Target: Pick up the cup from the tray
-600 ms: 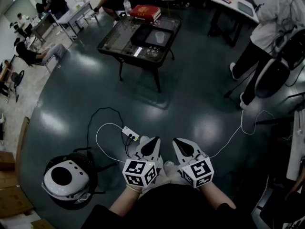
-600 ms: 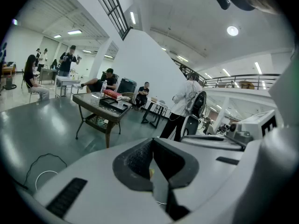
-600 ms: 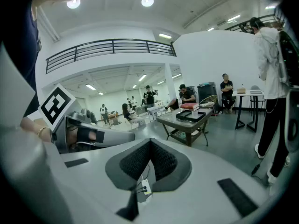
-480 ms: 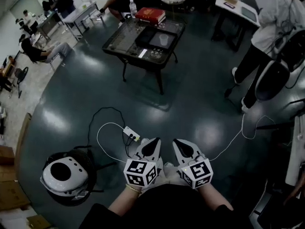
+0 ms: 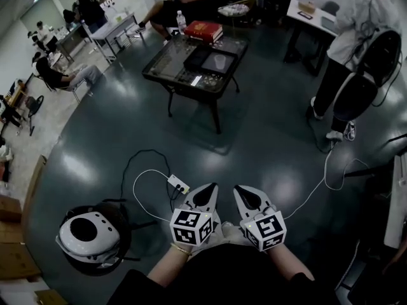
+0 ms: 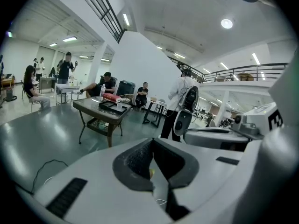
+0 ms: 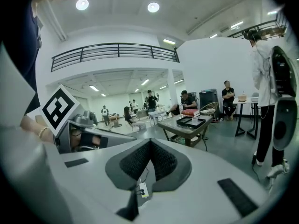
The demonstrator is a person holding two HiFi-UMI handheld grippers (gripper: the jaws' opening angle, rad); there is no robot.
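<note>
A small clear cup (image 5: 220,60) stands on a black tray (image 5: 210,62) on a dark glass table (image 5: 166,75) far ahead across the floor. In the left gripper view the cup (image 6: 118,107) and tray (image 6: 111,105) are tiny and distant. The right gripper view shows the cup (image 7: 195,120) on the tray (image 7: 189,122) too. My left gripper (image 5: 206,194) and right gripper (image 5: 245,196) are side by side close to my body, well short of the table. Both are shut with nothing between the jaws (image 6: 152,146) (image 7: 149,146).
A red book (image 5: 203,29) and a water bottle (image 5: 181,21) sit at the table's far end. A power strip (image 5: 178,184) with cables lies on the floor ahead, and a white round device (image 5: 89,234) is at my left. A person (image 5: 356,37) stands right; others sit far left.
The table and tray have slid slightly lower in the head view, and more of the far room shows. Both grippers stay together and shut in the same place.
</note>
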